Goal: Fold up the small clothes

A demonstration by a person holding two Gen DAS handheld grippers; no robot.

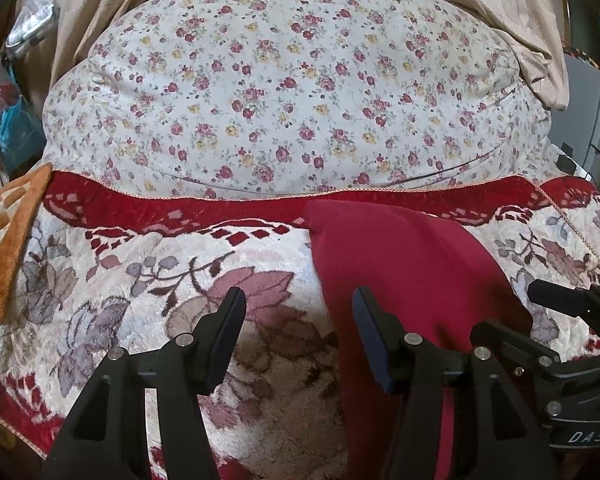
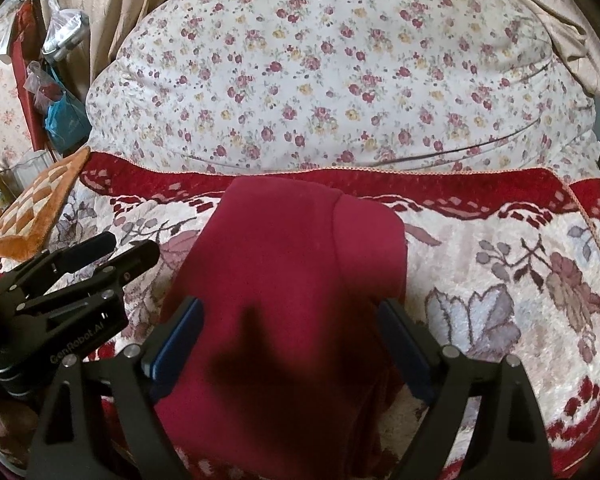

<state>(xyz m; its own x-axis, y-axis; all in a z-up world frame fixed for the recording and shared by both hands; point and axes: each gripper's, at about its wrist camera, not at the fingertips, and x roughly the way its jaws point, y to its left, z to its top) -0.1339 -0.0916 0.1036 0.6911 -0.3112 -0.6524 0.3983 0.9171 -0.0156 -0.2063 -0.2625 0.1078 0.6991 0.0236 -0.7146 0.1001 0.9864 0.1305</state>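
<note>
A dark red garment (image 2: pixel 296 256) lies folded into a long strip on the plush flowered blanket (image 2: pixel 500 304), its far end near the blanket's red border. My right gripper (image 2: pixel 292 316) is open wide and straddles the strip; the cloth lies between the blue pads (image 2: pixel 180 340), which do not press on it. My left gripper (image 1: pixel 298 312) is open just left of the garment (image 1: pixel 400 272). Its right finger hangs over the cloth's left edge, and only blanket (image 1: pixel 140 280) and that edge show between the fingers. Each gripper appears in the other's view: right gripper (image 1: pixel 556 300), left gripper (image 2: pixel 128 246).
A big white quilt with small roses (image 1: pixel 284 92) bulges behind the blanket's red border. An orange checked mat (image 1: pixel 8 240) sits at the left edge. Beige curtains (image 1: pixel 512 20) hang at the back, and plastic bags (image 2: pixel 60 80) hang at the far left.
</note>
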